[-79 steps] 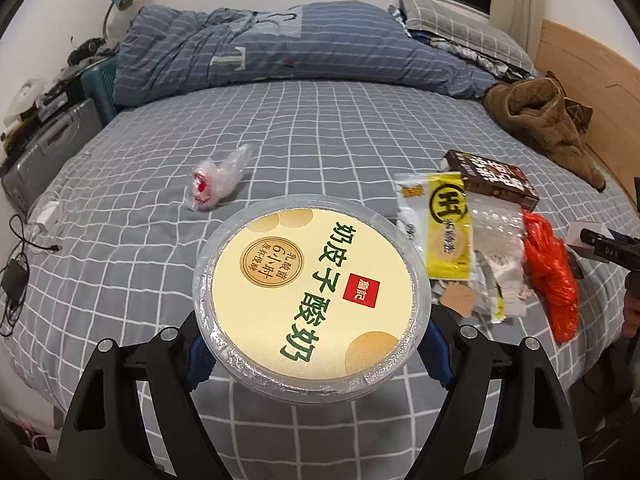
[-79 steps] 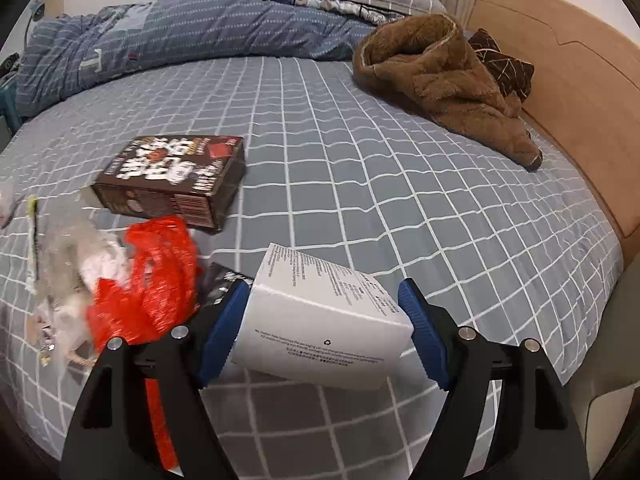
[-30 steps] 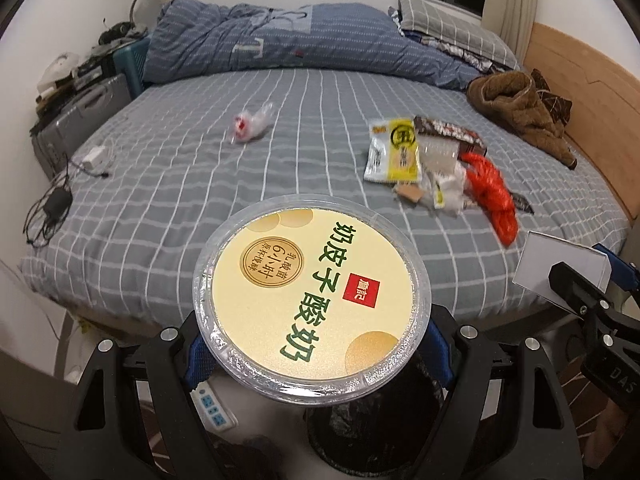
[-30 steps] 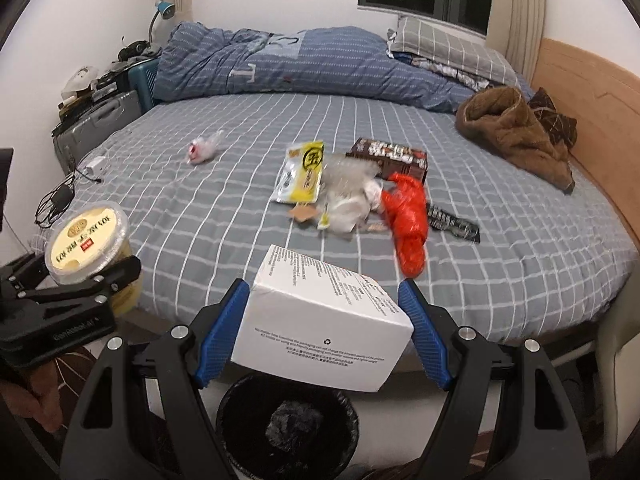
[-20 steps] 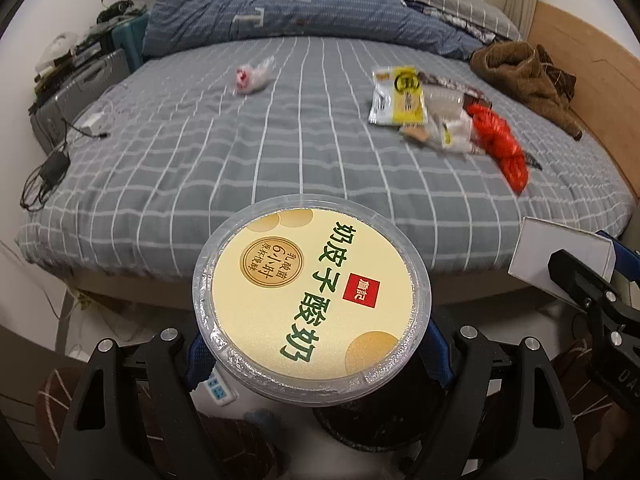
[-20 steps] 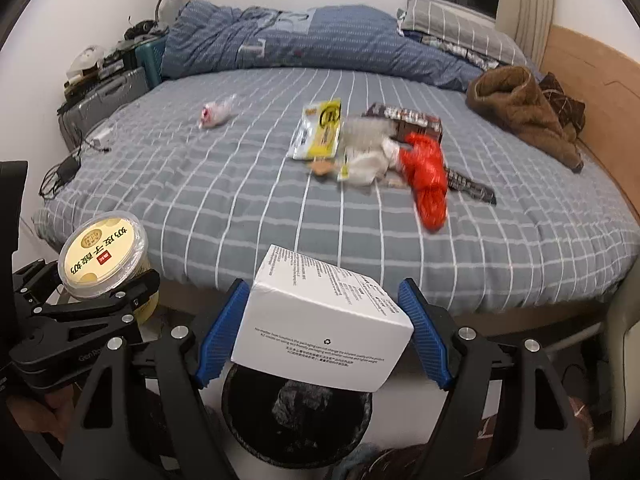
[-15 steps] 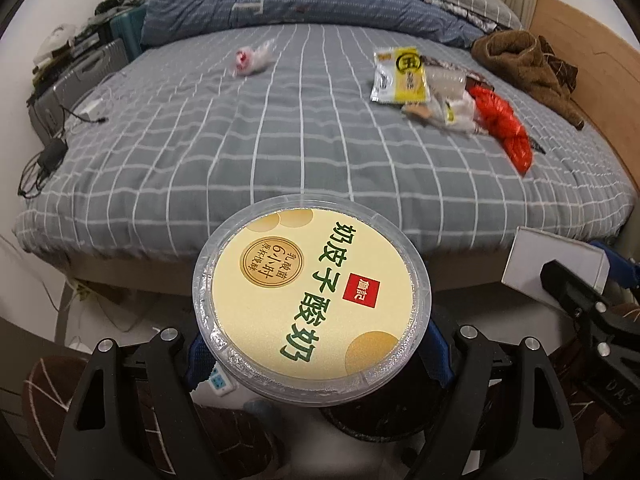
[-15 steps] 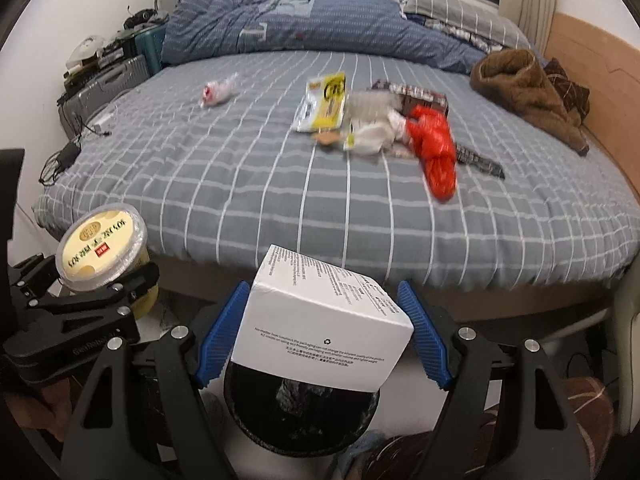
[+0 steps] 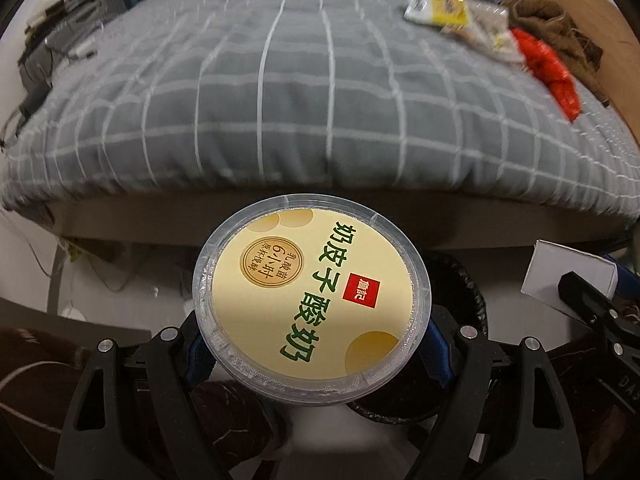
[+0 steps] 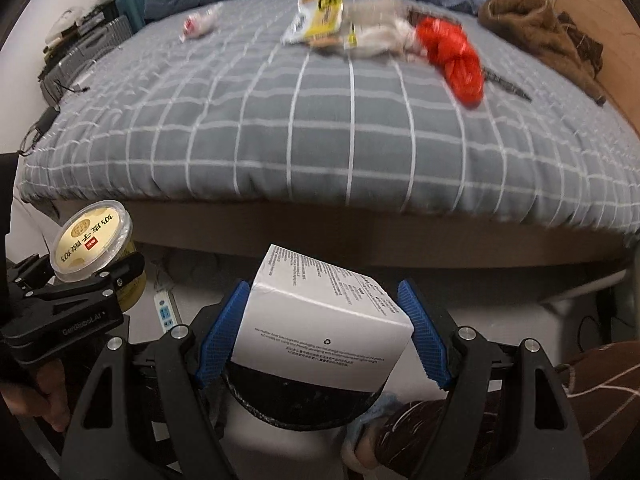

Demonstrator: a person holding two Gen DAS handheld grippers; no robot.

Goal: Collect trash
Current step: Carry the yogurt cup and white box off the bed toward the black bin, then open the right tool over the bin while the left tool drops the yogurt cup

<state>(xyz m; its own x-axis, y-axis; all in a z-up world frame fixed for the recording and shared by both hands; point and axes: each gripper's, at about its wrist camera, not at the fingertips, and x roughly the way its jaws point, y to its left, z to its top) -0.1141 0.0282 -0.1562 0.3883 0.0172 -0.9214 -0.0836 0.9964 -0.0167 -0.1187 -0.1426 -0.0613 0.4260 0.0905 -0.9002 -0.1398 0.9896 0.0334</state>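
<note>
While both loads are carried, the bin is approached.
White box (image 10: 324, 320) is pinched by the right tool (image 10: 324, 336), trash bin (image 10: 296, 408) at 6 o'clock; yogurt tub (image 9: 312, 300) is pinched by the left tool (image 9: 316, 344).

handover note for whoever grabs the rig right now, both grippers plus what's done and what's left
Left gripper: shut on the yogurt tub, held beside the bin, not over it.
Right gripper: shut on the white box, right above the black bin.
Done: both items carried off the bed.
Left: drop both, then fetch the yellow packet, red bag, and small wrapper.
</note>
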